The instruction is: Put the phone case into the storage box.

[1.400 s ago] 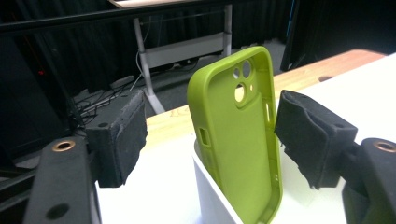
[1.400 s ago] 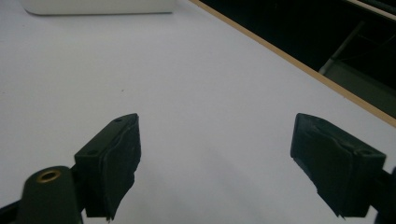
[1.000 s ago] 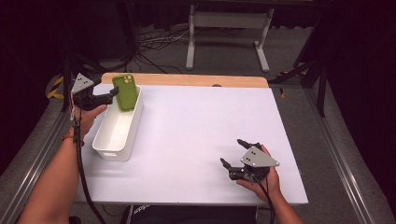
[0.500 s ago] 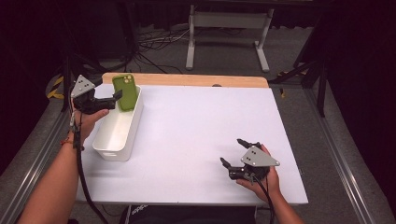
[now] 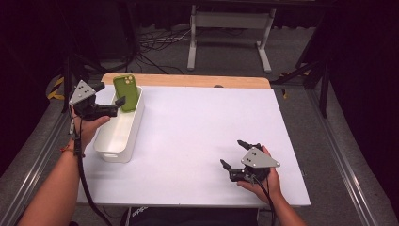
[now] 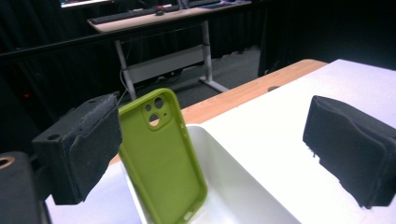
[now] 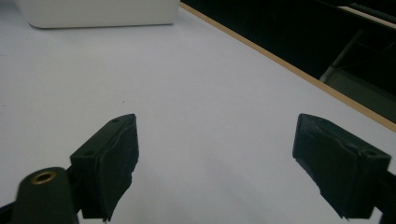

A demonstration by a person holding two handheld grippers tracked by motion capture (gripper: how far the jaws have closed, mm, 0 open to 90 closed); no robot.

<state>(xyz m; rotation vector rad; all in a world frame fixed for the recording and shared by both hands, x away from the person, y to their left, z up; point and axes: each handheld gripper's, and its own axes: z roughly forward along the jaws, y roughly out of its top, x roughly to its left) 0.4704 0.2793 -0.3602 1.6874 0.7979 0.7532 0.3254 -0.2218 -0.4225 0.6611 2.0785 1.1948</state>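
High view: the green phone case [image 5: 126, 92] stood nearly upright at the far end of the white bin [image 5: 118, 131], leaning on its end wall, close to the worktop's [image 5: 202, 136] far-left corner. The left gripper [image 5: 114, 105] hung just off the left edge beside the bin, jaws having just opened, with the case only near its tips and no longer held. The right gripper [image 5: 234, 154] sat near the front-right corner, well apart from the bin, jaws spread and holding nothing.

Left gripper view: the 2 black pads [image 6: 81, 148] were wide apart. The case [image 6: 161, 156] stood in the bin [image 6: 233, 186] closer to the left pad, camera cutouts up top, not pinched.

Right gripper view: pads [image 7: 109, 163] apart over bare white worktop [image 7: 196, 93], with the bin [image 7: 98, 13] far off.
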